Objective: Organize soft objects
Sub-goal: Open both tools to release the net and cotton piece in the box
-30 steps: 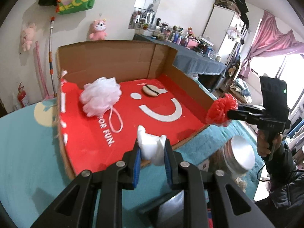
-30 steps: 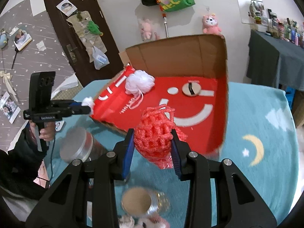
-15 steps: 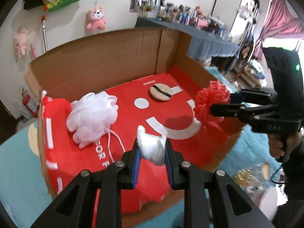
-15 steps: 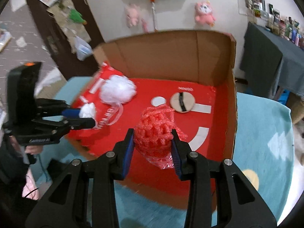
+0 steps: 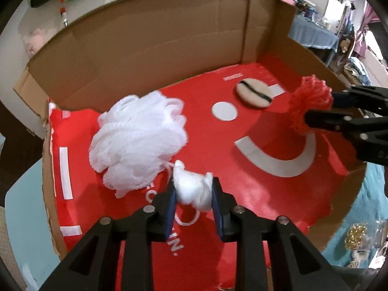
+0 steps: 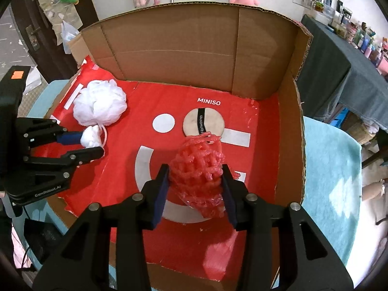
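Right now the left gripper (image 5: 193, 195) has a small white fluffy wad (image 5: 192, 189) between its blue pads, and its jaws are opening; the pads seem to touch the wad's sides yet, so it reads as a grip being let go; it hangs over the near-left part of the red floor, just beside the white mesh bath pouf (image 5: 138, 143) whose cord loops under it. The right gripper (image 6: 195, 186) carries a red foam net (image 6: 197, 169) and its jaws are opening too; the net touches the right pad, while a sliver of gap may show at the left one, though I cannot be sure; it sits low over the curved white band on the box floor.

Outward from there: a round beige puff with a black strap (image 6: 203, 121) lies flat toward the back wall, and the cardboard box (image 6: 189, 48) stands on a teal cloth (image 6: 332, 169).

By my reckoning the sorting is partway; pouf and puff are already in the box, and these two pieces are at the point of release; off the right rim the left view shows a clear packet with gold bits (image 5: 359, 235), blurred, which may be left to do.

Writing: "MINISO" on the red floor; "GenRobot.AI" on the left tool; the strap's print is too small to trust; "IN." shows under the left gripper.
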Motion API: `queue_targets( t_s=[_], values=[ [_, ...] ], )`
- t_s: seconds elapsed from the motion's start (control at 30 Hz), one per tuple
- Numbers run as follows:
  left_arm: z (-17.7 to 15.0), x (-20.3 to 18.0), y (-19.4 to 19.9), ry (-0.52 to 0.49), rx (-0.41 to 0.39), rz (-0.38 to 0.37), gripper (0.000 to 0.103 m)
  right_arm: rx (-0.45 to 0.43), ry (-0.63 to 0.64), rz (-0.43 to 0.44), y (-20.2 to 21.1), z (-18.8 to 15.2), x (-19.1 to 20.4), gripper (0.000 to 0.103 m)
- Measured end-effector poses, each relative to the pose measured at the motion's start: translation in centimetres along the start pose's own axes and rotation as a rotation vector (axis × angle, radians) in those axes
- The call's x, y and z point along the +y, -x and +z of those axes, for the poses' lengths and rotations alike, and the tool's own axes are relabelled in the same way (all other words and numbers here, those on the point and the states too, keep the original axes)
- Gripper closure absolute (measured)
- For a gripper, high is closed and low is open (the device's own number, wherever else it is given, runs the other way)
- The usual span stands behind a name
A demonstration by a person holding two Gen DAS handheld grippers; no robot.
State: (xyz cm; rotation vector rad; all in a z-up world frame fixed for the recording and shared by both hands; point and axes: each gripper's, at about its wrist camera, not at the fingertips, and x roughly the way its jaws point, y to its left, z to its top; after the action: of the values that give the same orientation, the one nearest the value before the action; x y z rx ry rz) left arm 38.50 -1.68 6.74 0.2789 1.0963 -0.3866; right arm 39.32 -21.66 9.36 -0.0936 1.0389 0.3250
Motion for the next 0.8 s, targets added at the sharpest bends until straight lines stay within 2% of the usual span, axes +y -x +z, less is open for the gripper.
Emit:
queue_targets(
  t_s=[0.13,0.23,0.3,0.33,0.4,0.5,0.67,0.8],
  values=[
    [-0.1,0.5,-0.2,0.008,0.003,-0.002,0.075,0.003,-0.005,-0.01,-0.3,0.4,0.1,0.059],
    [-0.1,0.6,-0.3,0.009,0.0,-0.003,0.067,0.006,-0.002,-0.022,-0.6,0.6,0.2,0.054],
    [-0.2,0.7,-0.1,0.009,-0.004,-0.003,0.059,0.003,0.002,-0.025,-0.7,0.7,0.3,0.053],
    [-0.2,0.7,0.0,0.01,-0.008,-0.003,0.056,0.003,0.001,-0.029,-0.7,0.8,0.3,0.048],
    [-0.2,0.8,0.3,0.012,-0.021,-0.007,0.043,0.001,-0.003,-0.031,-0.7,0.8,0.2,0.043],
    [-0.3,0.7,0.9,0.007,-0.049,-0.028,0.032,-0.004,-0.004,-0.039,-0.6,0.7,0.1,0.039],
    [-0.7,0.4,2.3,0.01,-0.097,-0.035,0.028,-0.034,-0.01,-0.04,0.3,0.5,0.1,0.034],
    [-1.1,0.3,4.4,0.031,-0.159,-0.032,0.019,-0.057,-0.021,-0.028,1.7,0.3,0.0,0.033]
  ],
)
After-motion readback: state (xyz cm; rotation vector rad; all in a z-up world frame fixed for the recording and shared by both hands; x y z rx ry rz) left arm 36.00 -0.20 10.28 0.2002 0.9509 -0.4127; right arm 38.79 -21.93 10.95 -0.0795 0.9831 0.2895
